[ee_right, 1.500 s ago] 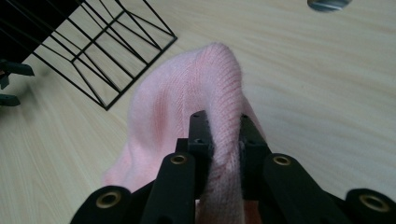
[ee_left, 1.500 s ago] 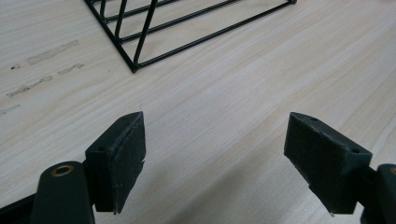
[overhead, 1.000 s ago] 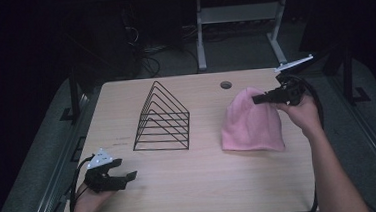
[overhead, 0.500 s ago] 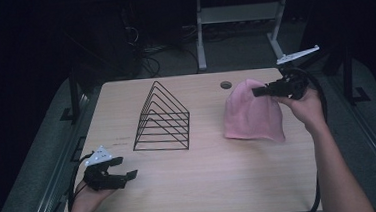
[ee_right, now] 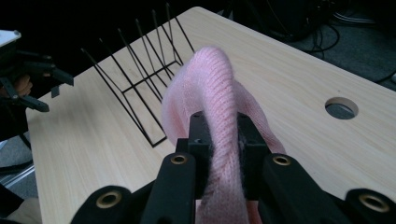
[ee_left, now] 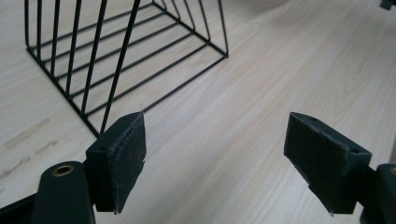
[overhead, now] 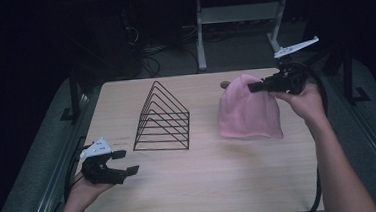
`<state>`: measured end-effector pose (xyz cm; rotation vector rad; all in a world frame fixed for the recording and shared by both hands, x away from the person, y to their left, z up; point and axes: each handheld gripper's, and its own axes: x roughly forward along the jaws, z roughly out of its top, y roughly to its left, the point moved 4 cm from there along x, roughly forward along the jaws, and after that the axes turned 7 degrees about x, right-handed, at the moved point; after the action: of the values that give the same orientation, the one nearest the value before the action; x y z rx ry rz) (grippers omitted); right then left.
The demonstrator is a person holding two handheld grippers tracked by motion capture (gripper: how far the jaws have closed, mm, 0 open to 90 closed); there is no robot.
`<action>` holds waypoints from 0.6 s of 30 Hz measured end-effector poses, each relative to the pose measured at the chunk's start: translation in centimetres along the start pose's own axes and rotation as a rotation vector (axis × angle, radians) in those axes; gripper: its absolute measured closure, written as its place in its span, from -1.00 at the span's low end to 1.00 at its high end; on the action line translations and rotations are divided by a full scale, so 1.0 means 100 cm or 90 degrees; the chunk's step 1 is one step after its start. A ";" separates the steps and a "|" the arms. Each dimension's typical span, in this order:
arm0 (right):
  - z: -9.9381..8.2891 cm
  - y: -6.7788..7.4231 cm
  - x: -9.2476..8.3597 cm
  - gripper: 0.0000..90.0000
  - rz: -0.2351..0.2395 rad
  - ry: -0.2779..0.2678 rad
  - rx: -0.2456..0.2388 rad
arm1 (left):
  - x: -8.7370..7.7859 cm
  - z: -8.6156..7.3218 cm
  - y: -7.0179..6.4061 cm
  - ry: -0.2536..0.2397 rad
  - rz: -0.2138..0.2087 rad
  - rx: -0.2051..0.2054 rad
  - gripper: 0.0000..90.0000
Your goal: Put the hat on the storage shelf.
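One pink knitted hat [overhead: 249,112], soft and ribbed, on the right half of the desk [overhead: 206,185]. Its top is pinched and lifted; its lower edge lies on the desk surface, so the hat hangs as a drooping cone. In the right gripper view a fold of the knit [ee_right: 219,116] runs up between the two black jaws, which press on it from both sides.

One right hand-held gripper [overhead: 259,86], clenched on the hat's top, held by the person's right hand [overhead: 303,100] above the far right part of the desk. One grey three-cornered plate sits on top of it; one black cable trails down beside the forearm.

One left hand-held gripper [overhead: 125,163], released, with nothing between its jaws, held by the left hand [overhead: 84,188] over the near left corner of the desk, well apart from the hat. In the left gripper view its two pads [ee_left: 123,161] stand wide apart over bare wood.

One black wire rack [overhead: 163,118], triangular in outline, with several nested wire frames, standing upright on the desk between the two grippers, left of the hat and not touching it.

One round hole [ee_right: 342,108] in the desk top, just behind the hat.

One light wooden desk.
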<state>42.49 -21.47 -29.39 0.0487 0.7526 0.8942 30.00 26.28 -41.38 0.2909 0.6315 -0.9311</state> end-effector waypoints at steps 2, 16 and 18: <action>0.005 0.006 0.001 0.77 0.006 0.001 -0.009 | -0.002 0.007 0.001 0.001 -0.010 0.009 -0.53; 0.033 0.043 0.005 0.76 0.056 -0.006 -0.061 | -0.010 0.042 0.004 0.006 -0.044 0.052 -0.52; 0.040 0.054 0.006 0.76 0.068 -0.008 -0.074 | -0.013 0.050 0.005 0.004 -0.056 0.058 -0.52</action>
<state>41.47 -16.53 -24.91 -0.0090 0.6903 1.0378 31.77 24.93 -36.68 0.3489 0.6120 -1.0453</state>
